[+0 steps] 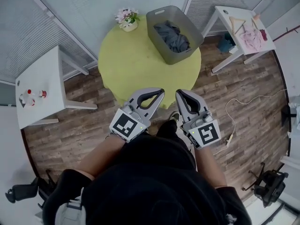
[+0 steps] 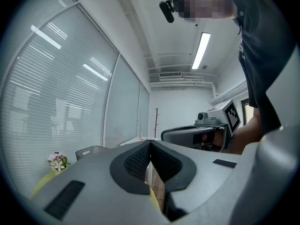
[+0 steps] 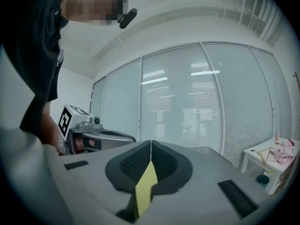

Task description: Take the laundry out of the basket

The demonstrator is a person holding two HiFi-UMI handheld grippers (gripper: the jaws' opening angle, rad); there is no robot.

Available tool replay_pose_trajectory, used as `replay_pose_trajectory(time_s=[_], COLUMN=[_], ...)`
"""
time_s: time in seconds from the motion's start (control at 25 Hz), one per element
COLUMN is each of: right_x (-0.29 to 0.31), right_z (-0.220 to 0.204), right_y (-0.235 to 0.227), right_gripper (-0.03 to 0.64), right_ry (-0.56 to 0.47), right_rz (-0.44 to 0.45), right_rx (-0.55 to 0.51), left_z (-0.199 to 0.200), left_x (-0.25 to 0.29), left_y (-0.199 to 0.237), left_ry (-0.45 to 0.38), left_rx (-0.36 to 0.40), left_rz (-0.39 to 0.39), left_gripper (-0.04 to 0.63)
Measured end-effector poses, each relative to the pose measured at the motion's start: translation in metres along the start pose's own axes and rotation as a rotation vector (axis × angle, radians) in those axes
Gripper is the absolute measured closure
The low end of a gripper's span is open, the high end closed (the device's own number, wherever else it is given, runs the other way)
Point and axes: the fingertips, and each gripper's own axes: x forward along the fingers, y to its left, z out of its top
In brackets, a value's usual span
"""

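The left tongs [image 1: 161, 92] and right tongs [image 1: 180, 92], both closed tip to tip and empty, hung by the near edge of the round worktop [image 1: 136, 64]. At its far right edge the grey basket [image 1: 157, 32] sat mouth-up, long axis slanting away leftward, dark laundry [image 1: 172, 36] heaped inside. A snagged pull could drag it off or topple the flowers [image 1: 126, 18] beside it.
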Motion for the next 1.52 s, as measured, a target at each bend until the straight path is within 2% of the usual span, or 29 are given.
replay_pose_trajectory(time_s=[0.32, 0.44, 0.8, 1.08, 1.52], right_x=[0.013, 0.015, 0.013, 0.019, 0.062], right_z=[0.005, 0.000, -0.005, -0.012, -0.026], right_y=[-0.075, -0.105, -0.170, -0.196, -0.210], right_gripper=[0.594, 0.594, 0.592, 0.594, 0.593], right_ry=[-0.014, -0.001, 0.005, 0.012, 0.059], right_rz=[0.091, 0.123, 0.236, 0.284, 0.308], right_rx=[-0.012, -0.010, 0.000, 0.031, 0.031], left_z=[0.006, 0.010, 0.015, 0.009, 0.001], left_x=[0.070, 0.100, 0.166, 0.190, 0.201], left_y=[0.016, 0.020, 0.023, 0.029, 0.078], left_ry=[0.034, 0.011, 0.018, 0.051, 0.029], left_rx=[0.011, -0.001, -0.006, -0.018, -0.038], left_rz=[0.075, 0.114, 0.233, 0.285, 0.326], left_gripper=[0.592, 0.592, 0.592, 0.592, 0.592])
